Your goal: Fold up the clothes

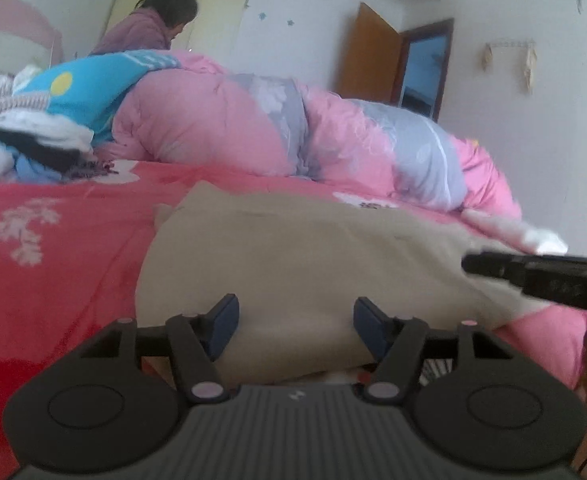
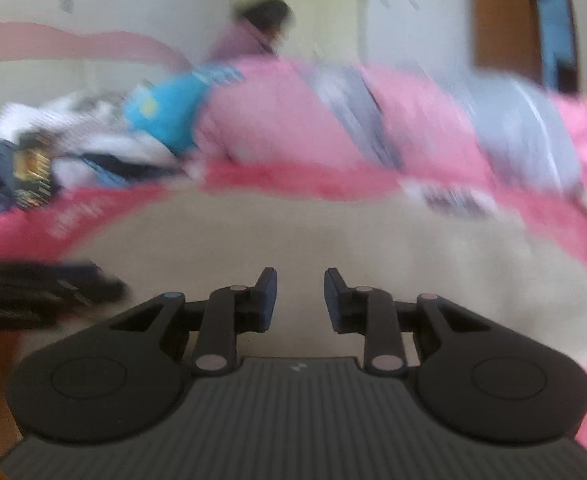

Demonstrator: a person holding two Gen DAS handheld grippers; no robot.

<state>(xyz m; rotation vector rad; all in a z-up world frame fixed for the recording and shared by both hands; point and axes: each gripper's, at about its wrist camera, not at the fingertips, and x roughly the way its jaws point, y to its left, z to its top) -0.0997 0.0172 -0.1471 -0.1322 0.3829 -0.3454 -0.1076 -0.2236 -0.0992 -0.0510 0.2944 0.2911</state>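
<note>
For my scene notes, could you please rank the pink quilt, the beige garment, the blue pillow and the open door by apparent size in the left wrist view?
1. Pink quilt and beige garment: similar; the garment is nearer, so unsure.
2. Blue pillow.
3. Door.

Two wrist cameras look low and forward across the red bedsheet (image 1: 53, 264), close above a beige garment (image 1: 293, 248), both facing the pink quilt (image 1: 197, 128) and far wall; the right view is motion-blurred.
</note>
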